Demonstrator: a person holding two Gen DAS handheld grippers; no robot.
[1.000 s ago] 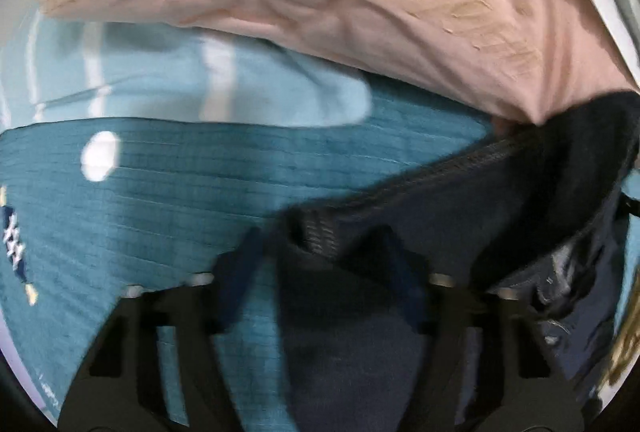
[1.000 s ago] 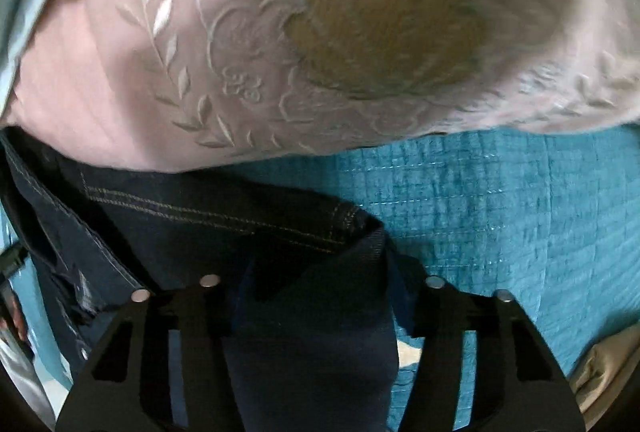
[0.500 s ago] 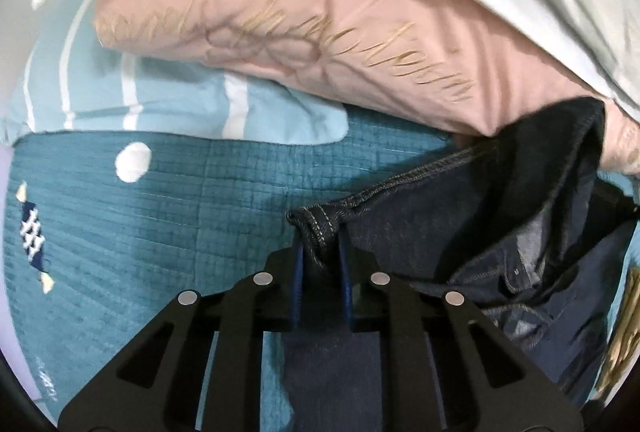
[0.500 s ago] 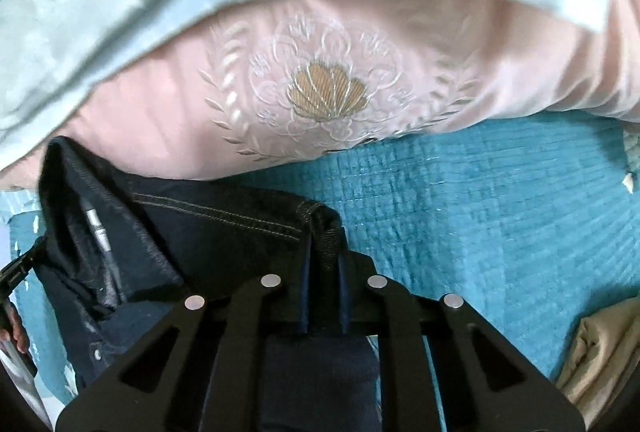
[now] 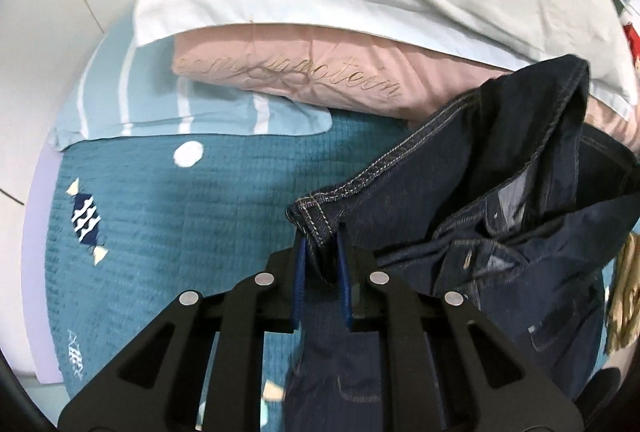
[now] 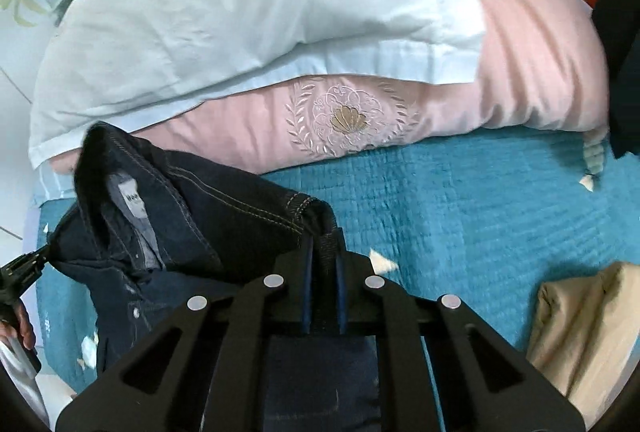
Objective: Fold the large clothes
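A pair of dark blue jeans (image 5: 500,216) with tan stitching hangs between my two grippers above a teal quilted bedspread (image 5: 160,232). My left gripper (image 5: 322,252) is shut on the left corner of the waistband. My right gripper (image 6: 322,256) is shut on the right corner of the waistband, at a belt loop. The jeans (image 6: 168,216) sag open between the grippers, and the white inner label shows. The legs hang down out of view below the fingers.
A pink embroidered pillow (image 6: 352,120) lies under a pale blue-white pillow (image 6: 240,16) at the head of the bed. A light blue striped pillowcase (image 5: 160,104) lies at the left. A beige garment (image 6: 580,332) lies on the bedspread (image 6: 480,212) at the right.
Both grippers closed on the waistband corners and lifted the jeans up and back from the pillows. More of the pillows and bed shows now.
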